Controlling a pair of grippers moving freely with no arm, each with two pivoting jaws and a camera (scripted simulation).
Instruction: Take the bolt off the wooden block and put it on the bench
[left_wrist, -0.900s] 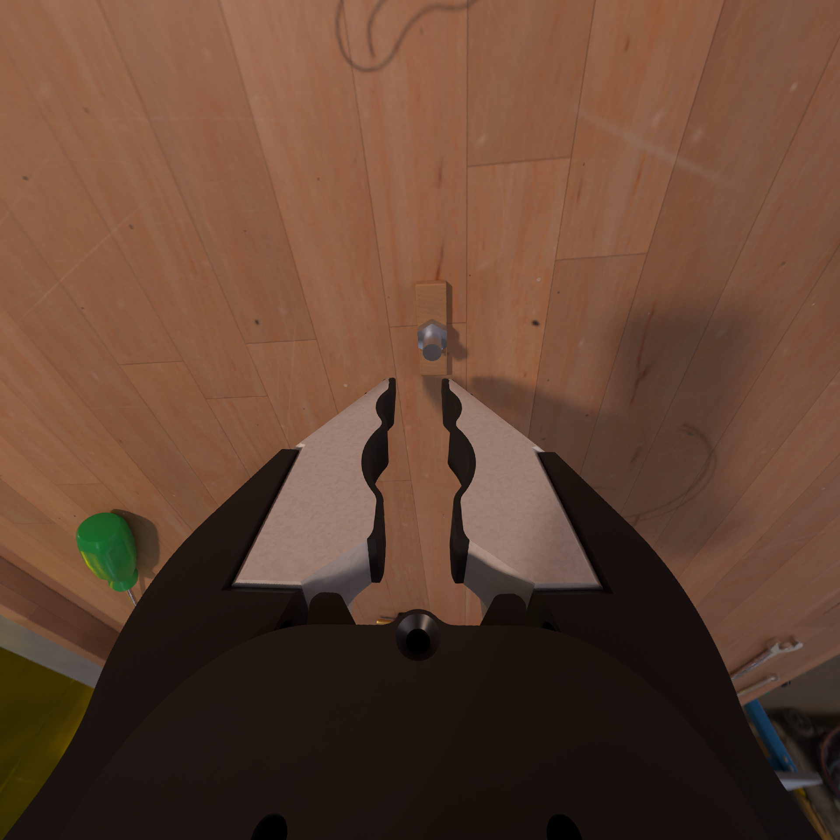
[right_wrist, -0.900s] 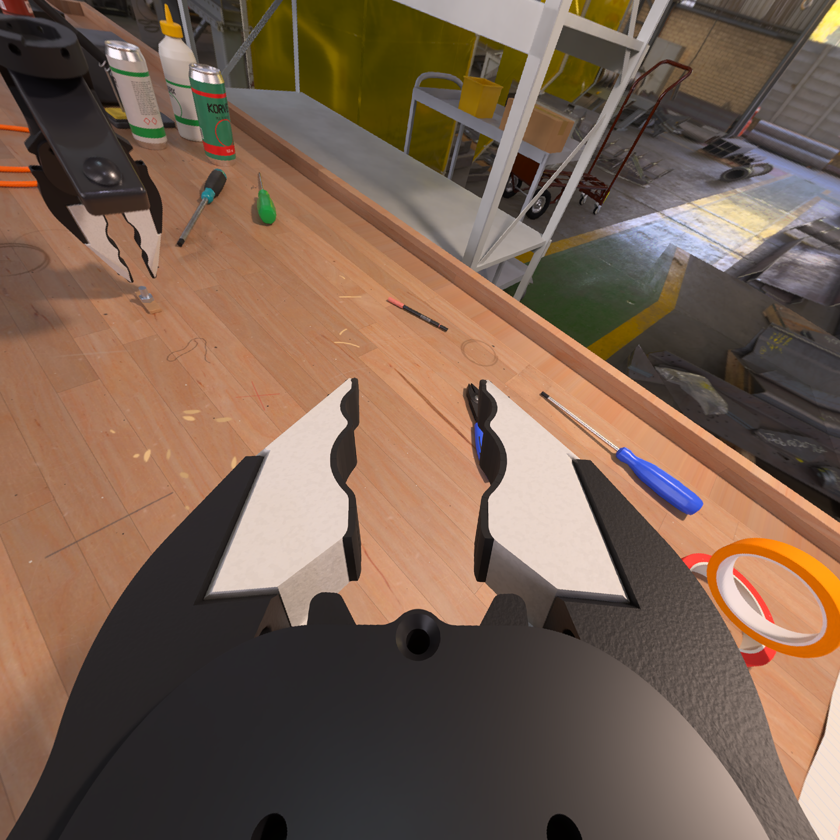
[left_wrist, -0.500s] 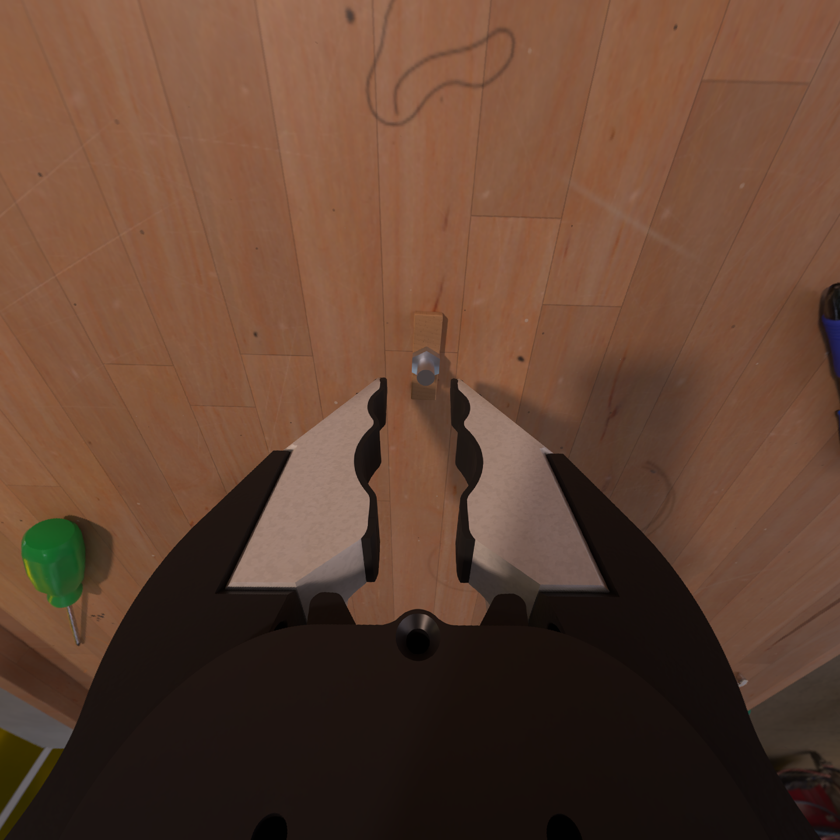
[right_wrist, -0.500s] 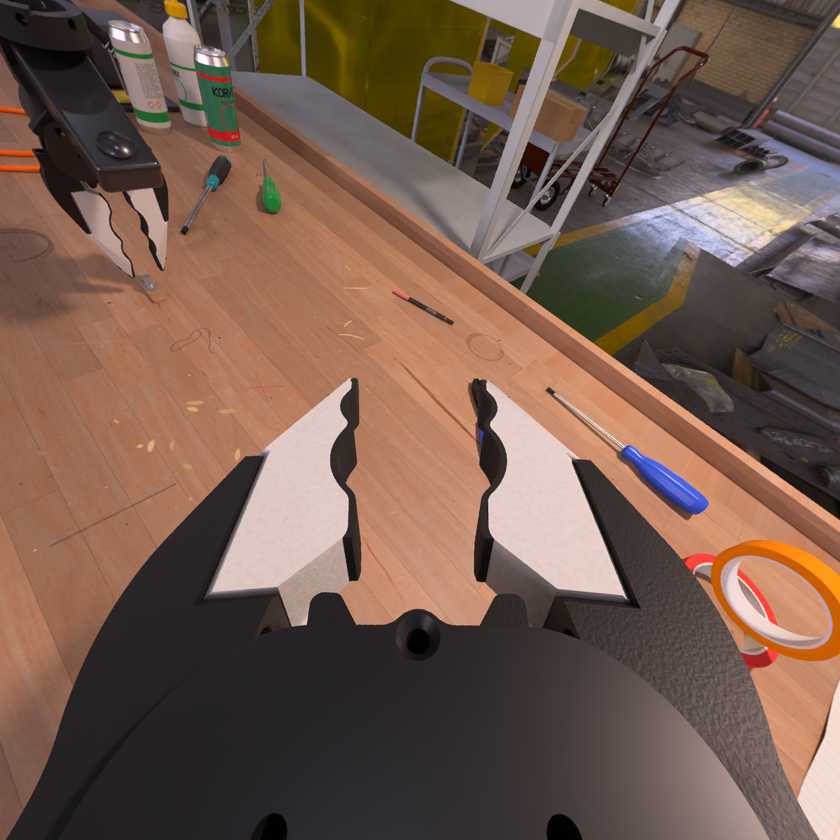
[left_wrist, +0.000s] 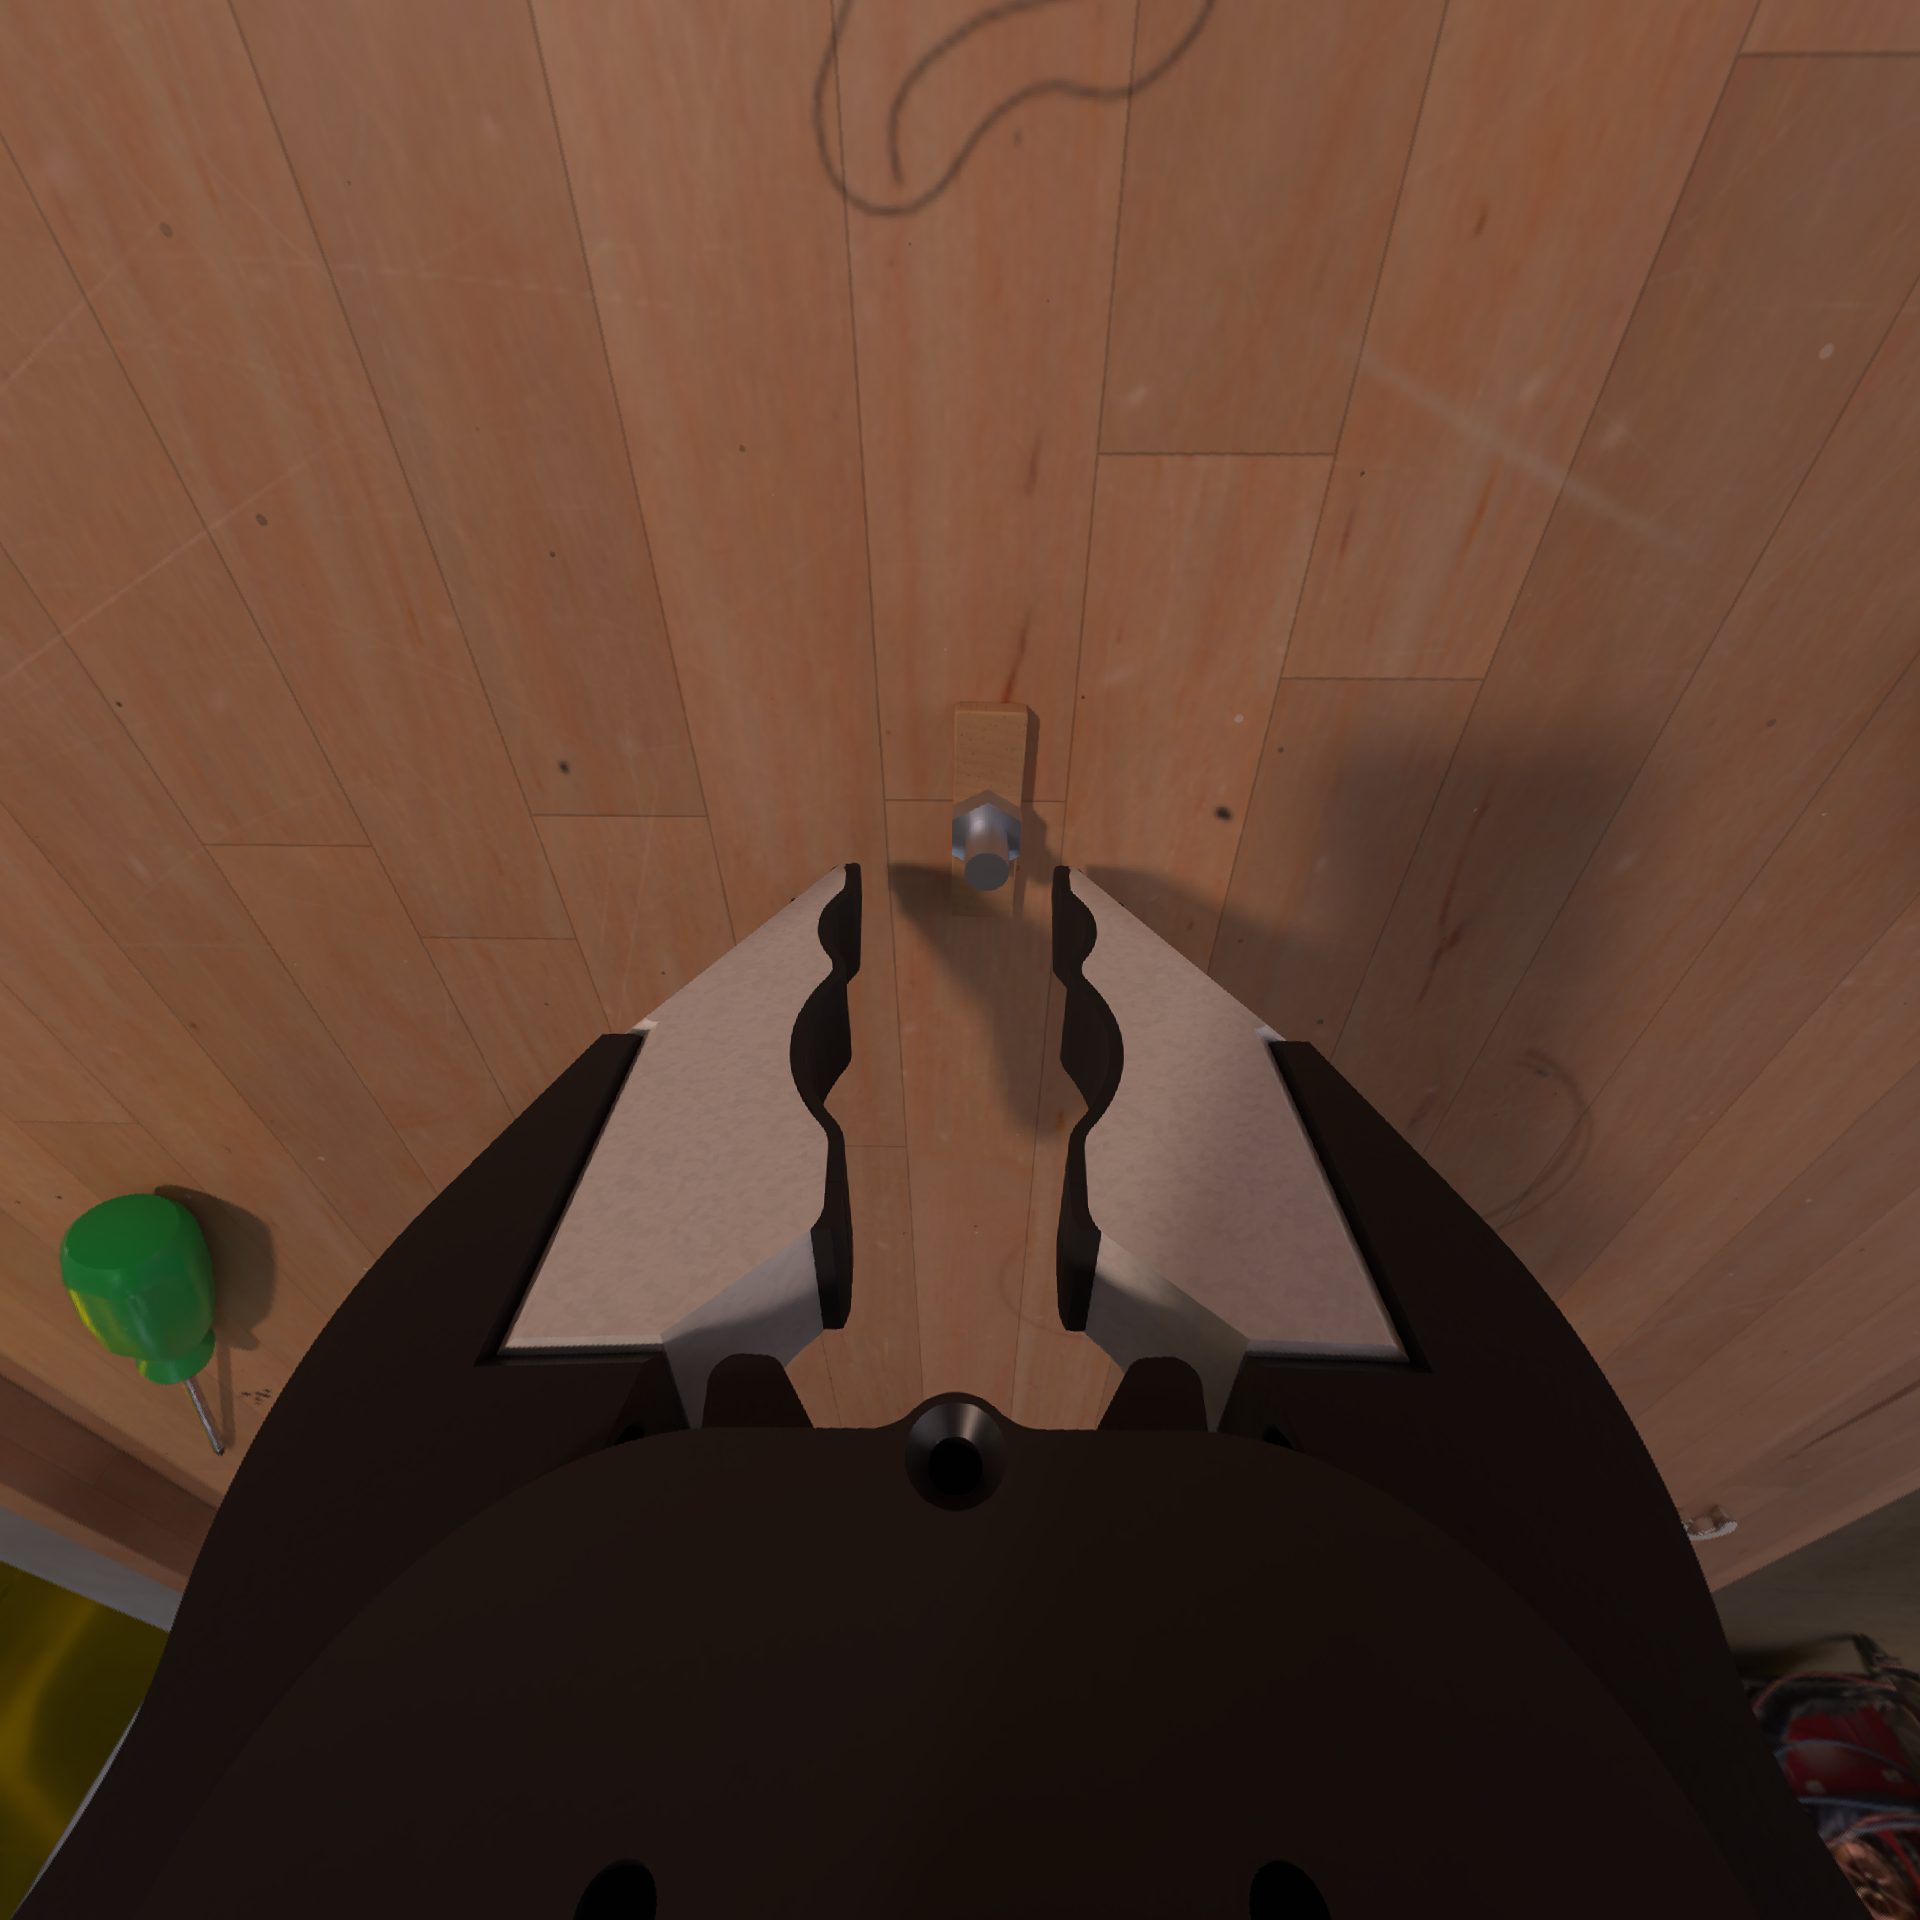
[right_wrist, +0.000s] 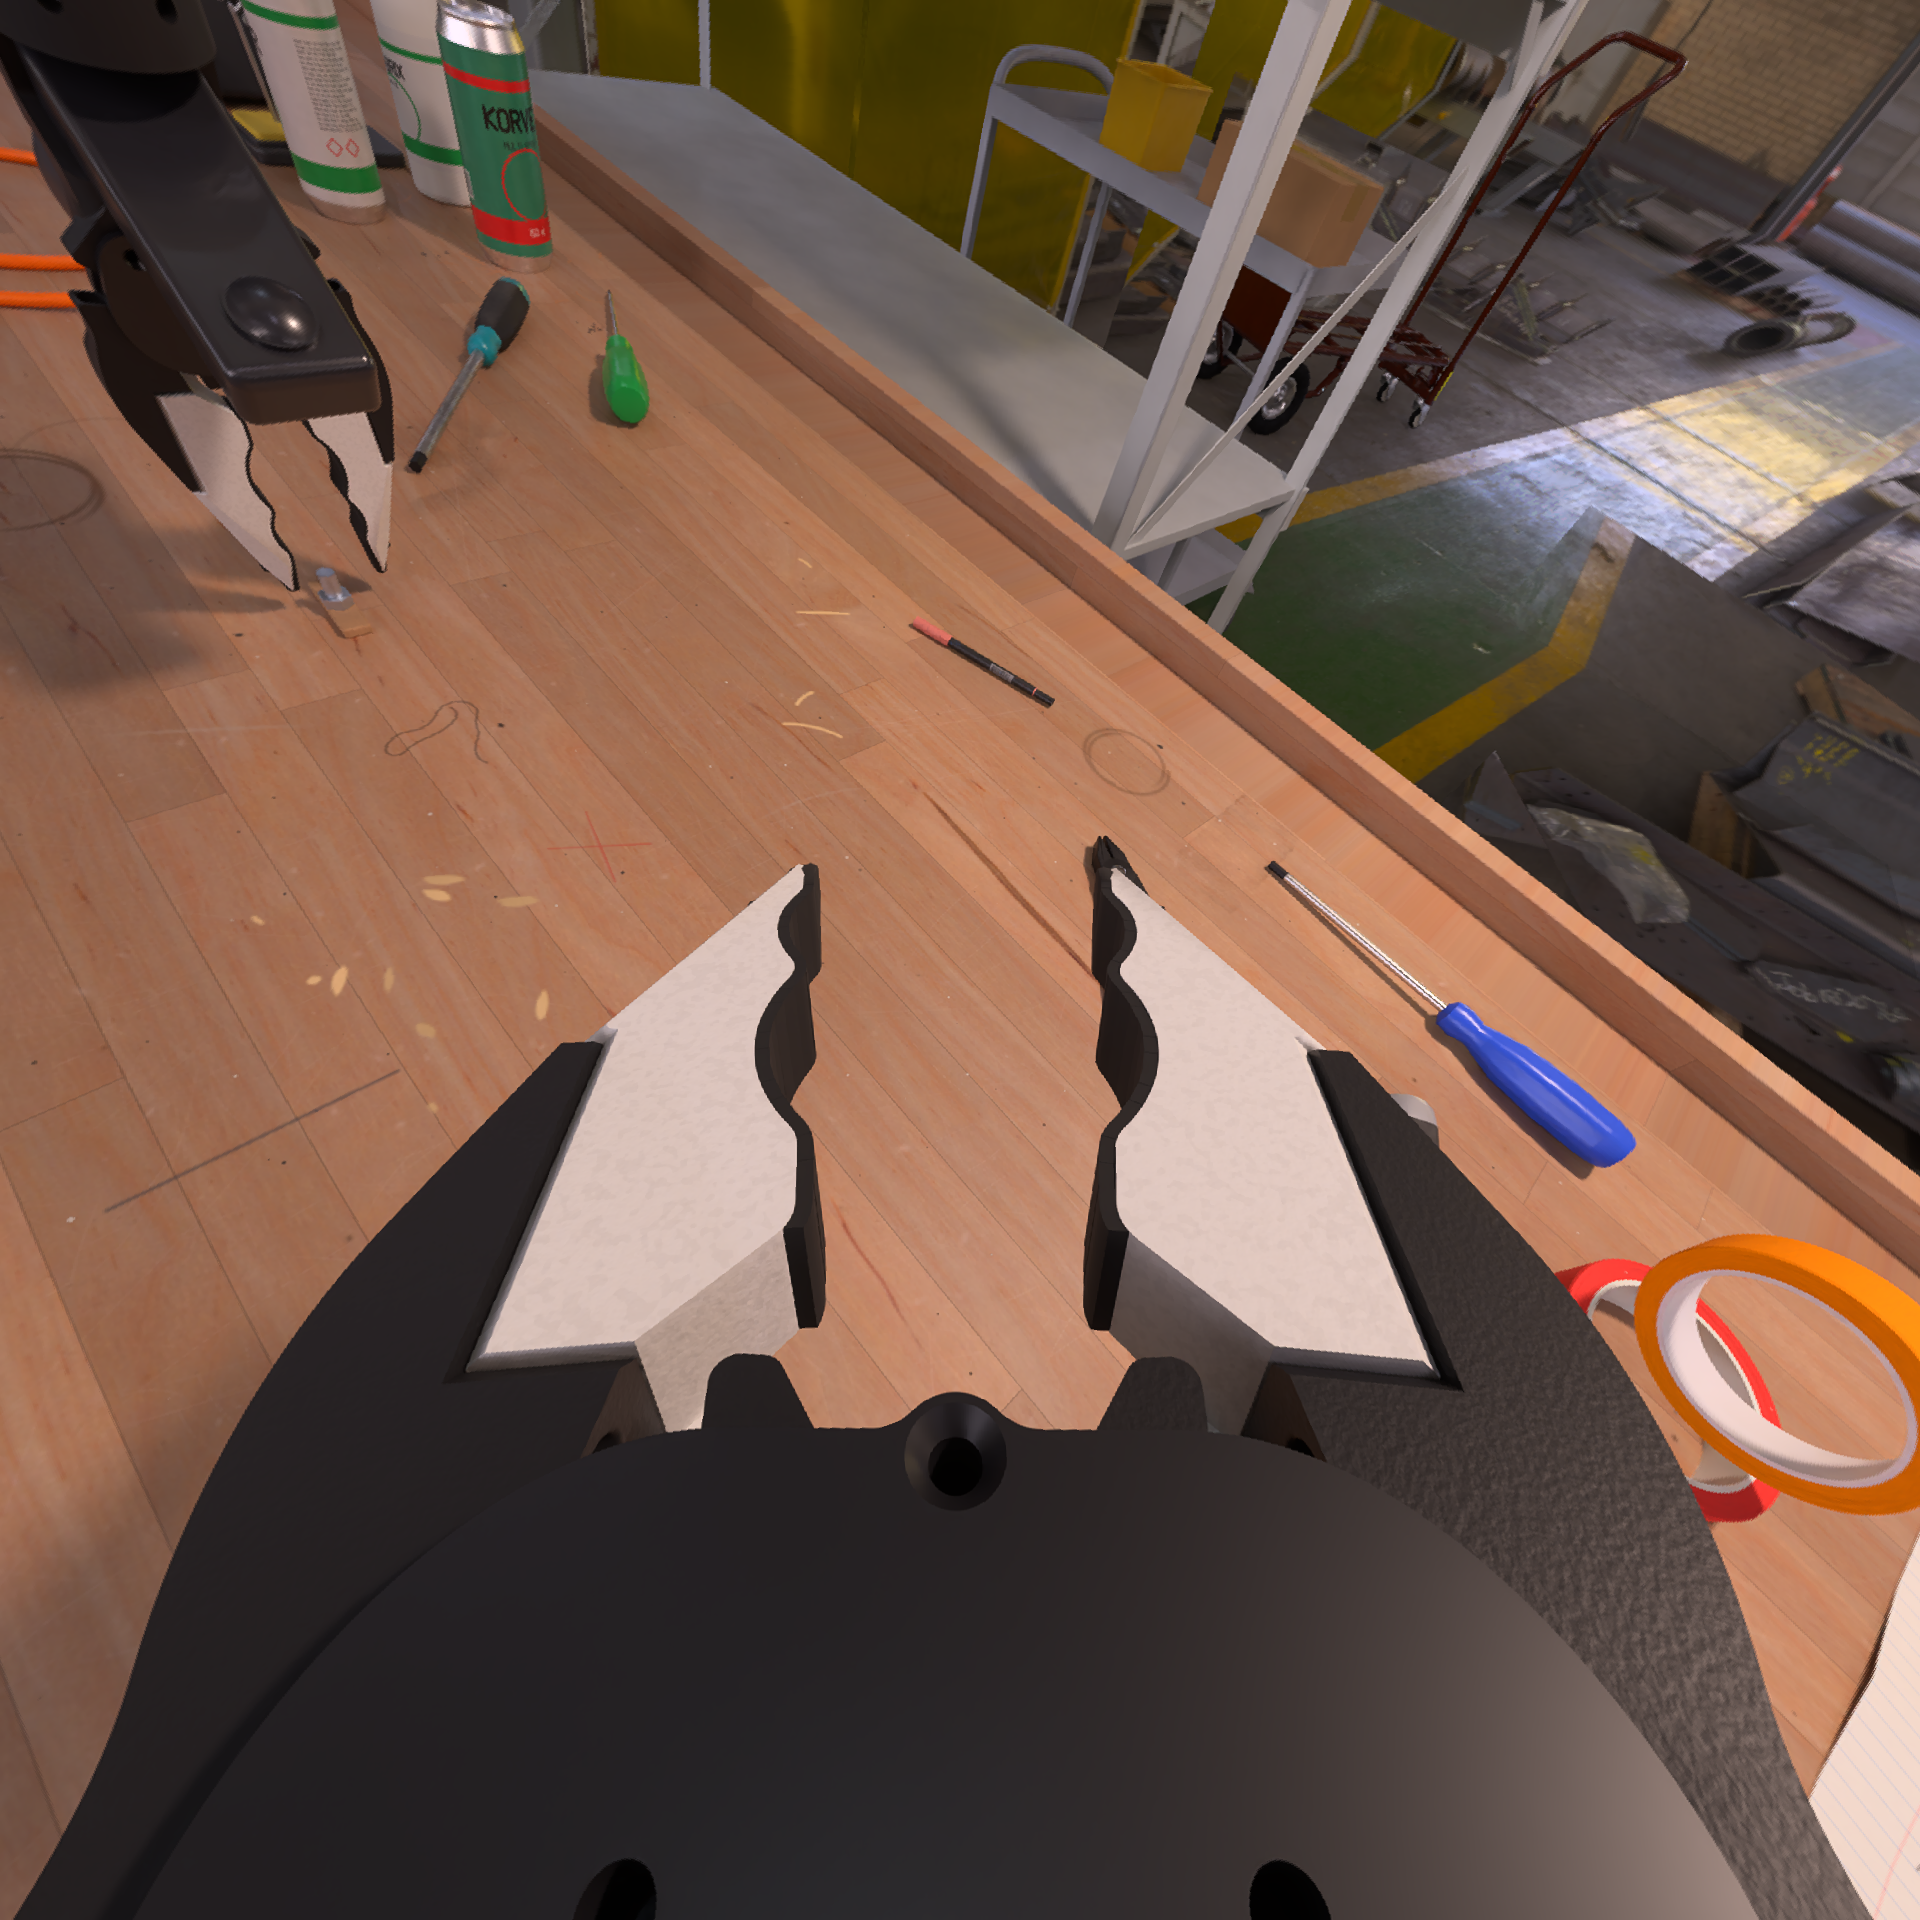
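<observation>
A small silver hex bolt (left_wrist: 985, 844) stands upright in a small wooden block (left_wrist: 990, 795) on the wooden bench (left_wrist: 520, 520). My left gripper (left_wrist: 956, 871) is open, pointing down, with its fingertips on either side of the bolt and just short of it. In the right wrist view the left gripper (right_wrist: 335, 569) hangs over the bolt (right_wrist: 331, 586) and block (right_wrist: 356, 622) at the far left. My right gripper (right_wrist: 951, 871) is open and empty, low over the bench (right_wrist: 727, 790), far from the bolt.
A green screwdriver (left_wrist: 140, 1294) lies left of my left gripper, also in the right wrist view (right_wrist: 621, 370). A teal-black screwdriver (right_wrist: 468, 366), cans (right_wrist: 497, 130), a pencil (right_wrist: 982, 661), a blue screwdriver (right_wrist: 1496, 1060) and tape rolls (right_wrist: 1787, 1371) lie along the bench's right edge.
My left gripper has come down closer to the bolt and its jaws have spread wider; the fingertips now flank the bolt. The right gripper has drifted slightly towards the left gripper.
</observation>
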